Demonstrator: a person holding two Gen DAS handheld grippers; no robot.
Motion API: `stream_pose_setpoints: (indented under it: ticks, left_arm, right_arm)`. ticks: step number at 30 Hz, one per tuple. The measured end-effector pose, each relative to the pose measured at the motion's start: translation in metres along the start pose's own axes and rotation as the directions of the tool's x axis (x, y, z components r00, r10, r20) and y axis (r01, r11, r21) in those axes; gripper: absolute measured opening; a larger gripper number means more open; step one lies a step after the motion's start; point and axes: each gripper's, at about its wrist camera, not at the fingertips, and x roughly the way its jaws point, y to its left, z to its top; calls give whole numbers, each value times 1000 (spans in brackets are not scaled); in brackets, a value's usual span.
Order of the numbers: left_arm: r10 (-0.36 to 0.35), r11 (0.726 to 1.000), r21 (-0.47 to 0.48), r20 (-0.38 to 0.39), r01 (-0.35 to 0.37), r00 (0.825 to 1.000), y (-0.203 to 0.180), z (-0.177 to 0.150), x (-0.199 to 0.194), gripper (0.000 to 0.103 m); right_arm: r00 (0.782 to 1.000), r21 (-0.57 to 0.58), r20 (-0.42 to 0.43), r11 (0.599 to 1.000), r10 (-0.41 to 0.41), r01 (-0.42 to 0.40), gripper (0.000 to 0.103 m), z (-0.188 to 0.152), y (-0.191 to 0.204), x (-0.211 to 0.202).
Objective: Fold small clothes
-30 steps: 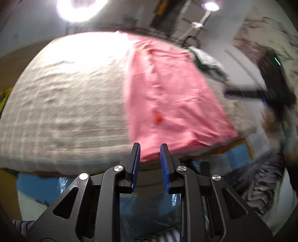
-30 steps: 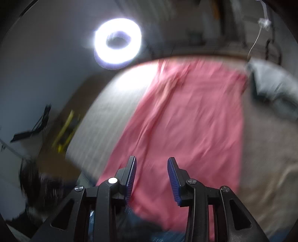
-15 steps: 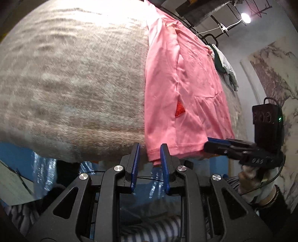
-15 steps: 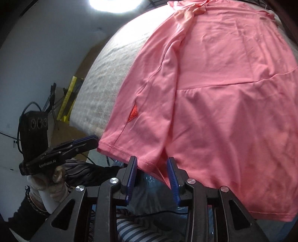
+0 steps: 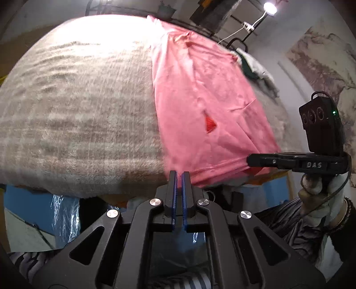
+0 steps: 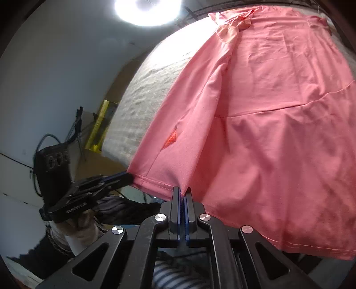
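A pink shirt (image 5: pixel 200 97) lies lengthwise on a beige fuzzy blanket (image 5: pixel 77 115), its hem at the near edge. It fills the right wrist view (image 6: pixel 267 111). A red patch (image 5: pixel 210 122) shows at a side fold. My left gripper (image 5: pixel 179 175) is shut on the hem's left corner. My right gripper (image 6: pixel 183 192) is shut on the hem a little to the right, and it shows in the left wrist view (image 5: pixel 251 160) pinching the hem. The left gripper shows in the right wrist view (image 6: pixel 129 177) at the shirt's corner.
A green and white garment pile (image 5: pixel 255 66) lies at the blanket's far right. A ring light (image 6: pixel 146 9) glares above. Blue plastic (image 5: pixel 44 206) hangs below the near edge. A yellow object (image 6: pixel 100 124) stands on the floor at the left.
Both grippers were open near the hem half a second ago. Both have closed on the pink shirt's hem, and the hem is lifted slightly at the near edge.
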Motion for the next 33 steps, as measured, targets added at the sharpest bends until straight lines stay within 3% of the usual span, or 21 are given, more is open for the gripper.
stream_pose_setpoints:
  ticks: [1,2,3,5,11,14,17,21,22,24,27,31,33]
  left_arm:
    - [-6,1000,-17,-20,6,1000,3,1,4,3]
    - [-9,999,-44,-36,8,999,7,2,8,14]
    - [-9,998,-60,-39,7,999,10,3,10,32]
    - [-19,995,-97,-35,15,999,16,5,12,41]
    - [-85,980,-183,-40,76,996,26,12,20,41]
    - [-55,983,-179,-25,49,998,30,9,15,41]
    - [-49,981,-190,-30,43,998,30,12,20,41]
    - [-41,988,-147,-34,35,999,17,14,27,41]
    - [-26,991,-129,-28,22,999,13,13,27,41]
    - [-41,992,-118,-54,34,998,11,14,33,1]
    - [-27,992,-124,-42,22,999,14,12,31,0]
    - [-12,991,-136,38,17,999,21,12,0,0]
    - [19,993,-119,29,-16,999,23,11,4,0]
  right_arm:
    - [1000,14,-18,1000,-21,21,0,-1,-4,5]
    - [999,33,-39,999,-33,35,0,-3,-10,11]
    - [998,51,-53,998,-26,29,0,-4,-14,16]
    - [998,78,-64,997,6,-1,0,-5,-18,22]
    - [998,66,-49,997,38,-35,0,-3,-11,15]
    - [994,92,10,990,110,-111,0,-5,-20,-9]
    - [1000,94,-19,996,15,-13,0,-9,-33,-9]
    - [998,138,-54,990,37,-29,0,-13,-42,3]
    - [997,125,-55,991,46,-38,0,-12,-40,2]
    - [997,107,-53,993,48,-42,0,-12,-35,1]
    - [996,121,-60,991,61,-54,0,-11,-29,9]
    - [994,134,-35,987,99,-93,0,-10,-24,9]
    - [993,117,-9,987,114,-112,0,-9,-21,2]
